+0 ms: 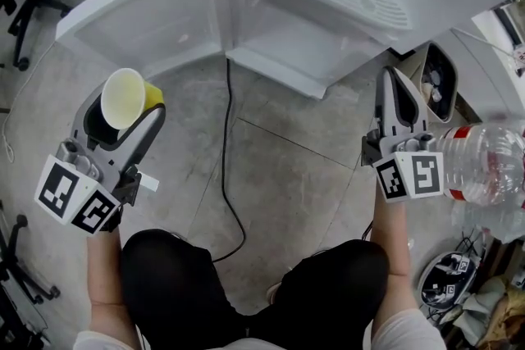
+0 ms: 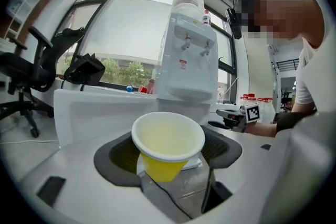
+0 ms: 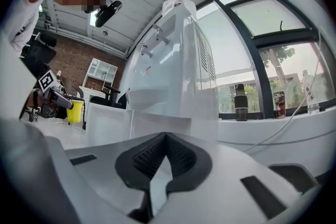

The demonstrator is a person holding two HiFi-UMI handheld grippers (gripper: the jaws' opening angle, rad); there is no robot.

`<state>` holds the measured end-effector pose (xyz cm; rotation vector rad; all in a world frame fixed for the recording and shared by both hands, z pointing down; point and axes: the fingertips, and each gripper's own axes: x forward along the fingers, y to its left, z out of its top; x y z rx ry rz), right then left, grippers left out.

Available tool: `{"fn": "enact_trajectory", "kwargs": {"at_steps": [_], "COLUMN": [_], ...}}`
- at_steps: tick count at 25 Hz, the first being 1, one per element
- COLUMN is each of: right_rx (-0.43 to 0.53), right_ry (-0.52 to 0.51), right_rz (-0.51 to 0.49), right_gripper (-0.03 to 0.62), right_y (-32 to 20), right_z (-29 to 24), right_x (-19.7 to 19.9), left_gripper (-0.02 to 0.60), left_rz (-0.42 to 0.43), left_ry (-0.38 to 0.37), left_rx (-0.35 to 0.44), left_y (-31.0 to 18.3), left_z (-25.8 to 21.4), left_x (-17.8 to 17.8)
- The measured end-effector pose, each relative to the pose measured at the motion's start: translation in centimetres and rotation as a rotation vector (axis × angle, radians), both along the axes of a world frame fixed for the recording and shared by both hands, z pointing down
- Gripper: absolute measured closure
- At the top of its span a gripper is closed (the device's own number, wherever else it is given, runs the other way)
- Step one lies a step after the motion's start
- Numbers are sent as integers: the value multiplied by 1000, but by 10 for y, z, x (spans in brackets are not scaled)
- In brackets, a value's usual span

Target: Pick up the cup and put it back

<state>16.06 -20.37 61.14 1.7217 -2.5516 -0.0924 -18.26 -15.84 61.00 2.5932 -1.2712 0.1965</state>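
While a white water dispenser [image 1: 312,4] stands ahead, a black cable [image 1: 230,143] trails over the concrete floor [image 1: 303,184] and a clear plastic bottle [image 1: 484,164] sits just beside the right claw [image 3: 164,152]. The yellow cup [image 2: 167,144], seemingly empty, is held mouth upward off the floor, clamped between the left claw's [image 2: 168,157] wide-set jaws. The right claw's jaws are pressed together on nothing.
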Motion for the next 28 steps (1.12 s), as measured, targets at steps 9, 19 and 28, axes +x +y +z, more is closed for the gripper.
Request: {"fn": "enact_trajectory", "kwargs": {"at_steps": [9,19,28], "right_rx": [0,5,-32], "right_ry": [11,4,22], "right_rz": [-42,-53,-35], "right_gripper": [576,576,576], "right_y": [2,6,20], "right_z": [3,0,11], "right_x": [-17,-14,10], "left_gripper": [225,225,225], "left_rz": [106,74,73], "left_ry": [25,100,70], "left_rx": [50,81,70], "left_y": [16,-1,-67], "left_z": [-9,5,82], "left_x": [59,69,112]}}
